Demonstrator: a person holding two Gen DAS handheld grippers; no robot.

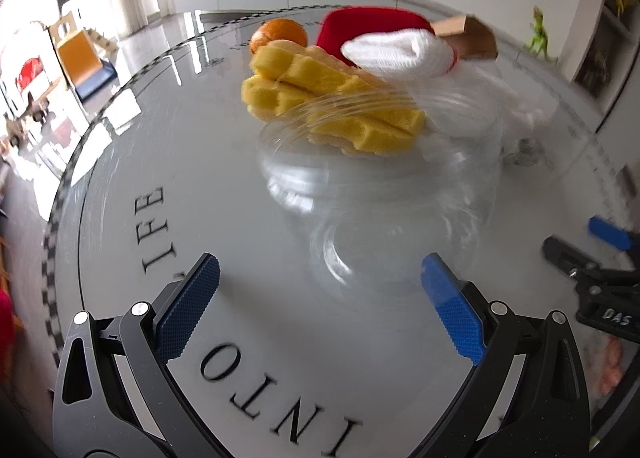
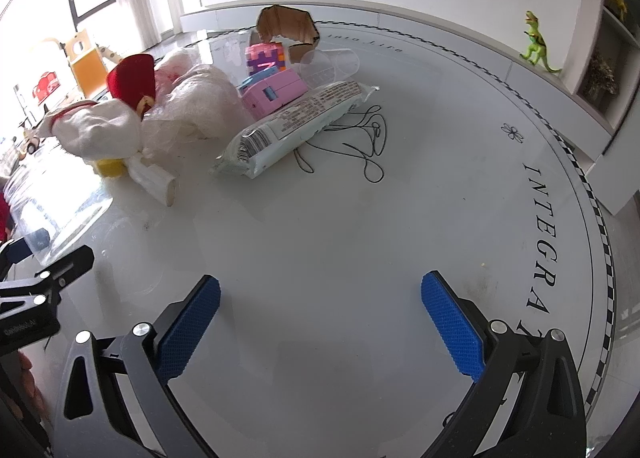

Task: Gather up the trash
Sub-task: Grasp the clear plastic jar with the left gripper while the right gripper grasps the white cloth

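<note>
Jar point(image 1: 380, 194) clear, on its side, nothing visible inside; yellow sponge point(image 1: 332, 98) behind.

Black capitals are printed around the round white table point(image 2: 320, 238): "INTO" and "IFE" near its left edge, "INTEGRA" along its right edge. "DAS" is lettered on the right gripper point(image 1: 616, 316).
</note>
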